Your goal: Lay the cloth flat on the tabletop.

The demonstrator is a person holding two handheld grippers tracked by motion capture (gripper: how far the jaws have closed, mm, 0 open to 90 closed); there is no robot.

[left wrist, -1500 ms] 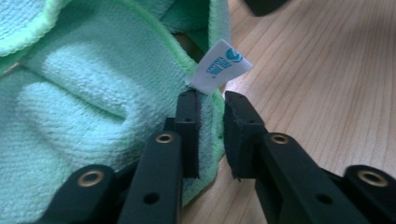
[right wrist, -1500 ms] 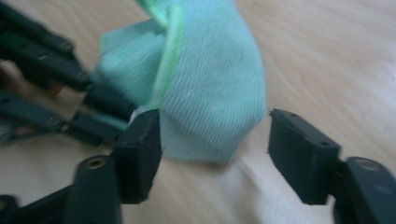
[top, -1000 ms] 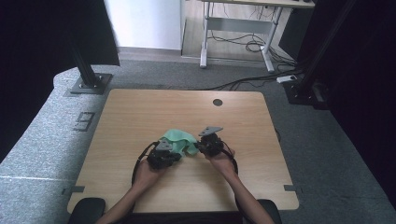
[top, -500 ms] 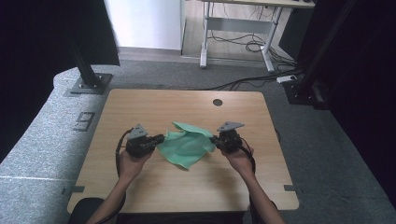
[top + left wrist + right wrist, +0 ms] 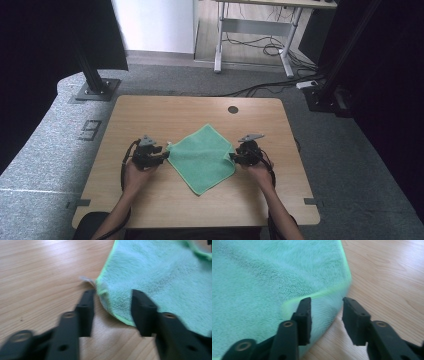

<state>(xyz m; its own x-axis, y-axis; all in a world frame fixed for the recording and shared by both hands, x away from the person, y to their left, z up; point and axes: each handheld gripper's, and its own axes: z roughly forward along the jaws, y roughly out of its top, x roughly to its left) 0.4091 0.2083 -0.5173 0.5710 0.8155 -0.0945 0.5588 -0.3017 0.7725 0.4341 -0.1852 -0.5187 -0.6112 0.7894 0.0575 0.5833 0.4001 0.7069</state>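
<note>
Item: square green terry cloth (image 5: 202, 157), lay spread flat as a diamond at the centre of the light wooden table (image 5: 165, 112), one corner pointing to 12 o'clock. A small white tag (image 5: 86, 279) showed at its 9 o'clock corner.

Left gripper (image 5: 162, 155): at the cloth's 9 o'clock corner, jaws apart, straddling the corner without clamping it.

Right gripper (image 5: 234, 157): at the 3 o'clock corner, jaws apart, the slightly lifted cloth edge lying between them, unclamped.
</note>
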